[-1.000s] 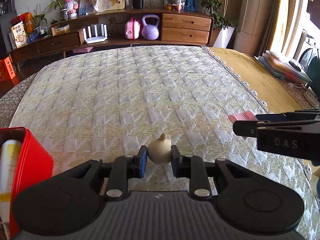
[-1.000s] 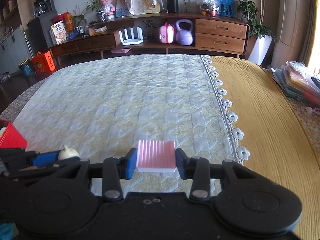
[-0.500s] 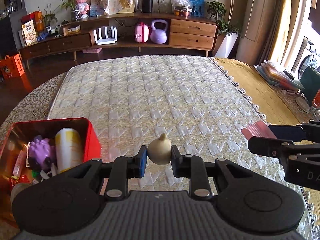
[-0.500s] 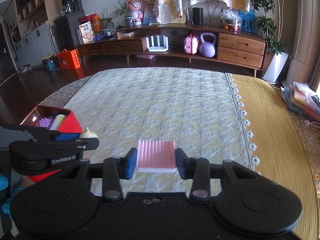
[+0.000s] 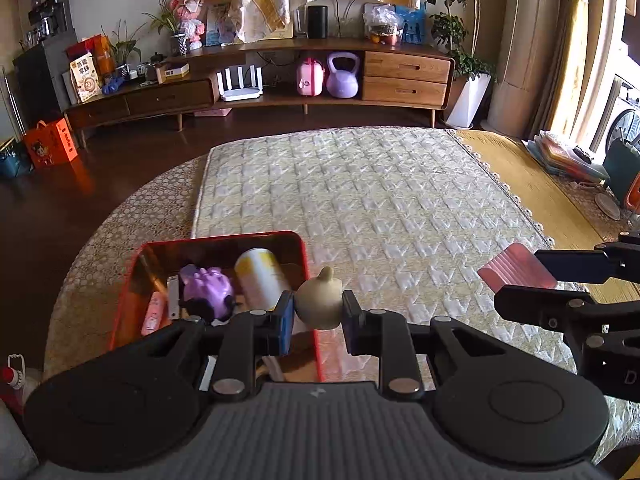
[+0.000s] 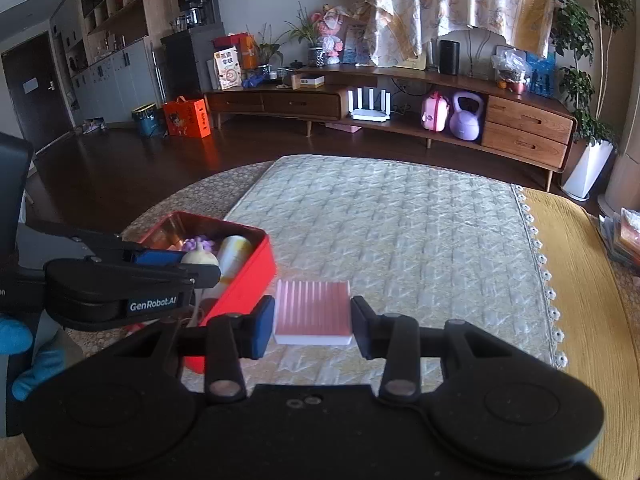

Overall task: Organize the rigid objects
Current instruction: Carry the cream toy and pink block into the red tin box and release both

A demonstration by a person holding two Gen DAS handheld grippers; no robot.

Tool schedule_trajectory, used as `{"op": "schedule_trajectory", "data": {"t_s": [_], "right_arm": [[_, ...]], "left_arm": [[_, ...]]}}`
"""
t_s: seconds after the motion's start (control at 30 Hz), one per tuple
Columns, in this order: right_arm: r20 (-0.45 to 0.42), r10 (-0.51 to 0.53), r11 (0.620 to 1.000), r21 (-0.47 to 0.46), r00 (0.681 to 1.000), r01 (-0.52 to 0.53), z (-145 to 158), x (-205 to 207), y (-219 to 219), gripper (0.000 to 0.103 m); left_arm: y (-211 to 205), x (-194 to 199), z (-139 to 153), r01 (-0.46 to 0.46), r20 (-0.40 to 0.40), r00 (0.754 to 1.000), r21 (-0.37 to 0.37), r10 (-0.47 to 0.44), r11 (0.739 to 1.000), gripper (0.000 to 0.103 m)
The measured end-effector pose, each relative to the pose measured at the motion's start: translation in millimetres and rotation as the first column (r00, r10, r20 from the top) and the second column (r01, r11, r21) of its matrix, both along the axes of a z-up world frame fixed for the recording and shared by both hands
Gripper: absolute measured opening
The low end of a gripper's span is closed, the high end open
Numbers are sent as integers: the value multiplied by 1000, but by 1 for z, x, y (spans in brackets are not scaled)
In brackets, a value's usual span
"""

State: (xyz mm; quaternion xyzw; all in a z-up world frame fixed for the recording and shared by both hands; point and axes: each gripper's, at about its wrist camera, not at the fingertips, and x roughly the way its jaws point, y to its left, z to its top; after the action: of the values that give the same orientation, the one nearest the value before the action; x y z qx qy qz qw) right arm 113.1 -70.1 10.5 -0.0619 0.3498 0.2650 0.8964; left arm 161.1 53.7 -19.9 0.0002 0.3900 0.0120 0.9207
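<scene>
My left gripper (image 5: 319, 312) is shut on a cream garlic-shaped object (image 5: 320, 300) and holds it above the right rim of the red tin box (image 5: 224, 240). The box holds a purple toy (image 5: 208, 286), a yellow-white can (image 5: 258, 276) and small pink items. My right gripper (image 6: 313, 318) is shut on a pink ribbed block (image 6: 313, 308), raised over the quilted mat just right of the red box (image 6: 256, 272). The left gripper (image 6: 200, 262) with the garlic shows in the right wrist view; the right gripper (image 5: 516, 276) shows at the right of the left wrist view.
The box stands on a quilted cream mat (image 5: 360, 200) over a round table. A yellow cloth (image 5: 540, 192) covers the right side, with stacked papers (image 5: 568, 156) beyond. A wooden sideboard (image 5: 280, 80) stands behind, over a dark floor.
Both grippers rose and swung left, each keeping its object. The red box came into fuller view under the left gripper, and the garlic now hangs over its right rim.
</scene>
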Motion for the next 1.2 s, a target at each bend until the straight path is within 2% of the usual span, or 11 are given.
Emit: {"op": "schedule_trajectory", "data": {"t_s": [0.27,0.63,0.93,1.2], "right_arm": [[8,62,998,-16,998,-62,-1,-19,48,40],[-4,120,992,-35,993,-120,-17,-28,110,40],[-16,126,986,-108,992,-127,-47,-21,144,40],[-50,125,981,-145,991,-131,-69,-10,155,40]], "left_arm": [[53,-16,8,-41,6,999,15,41,999,24],[121,-15,-3,-114,0,994,5,114,994,24],[145,9,-31,-113,-27,993,15,113,994,24],[151,37,-50,-91,-28,995,-1,91,996,24]]}}
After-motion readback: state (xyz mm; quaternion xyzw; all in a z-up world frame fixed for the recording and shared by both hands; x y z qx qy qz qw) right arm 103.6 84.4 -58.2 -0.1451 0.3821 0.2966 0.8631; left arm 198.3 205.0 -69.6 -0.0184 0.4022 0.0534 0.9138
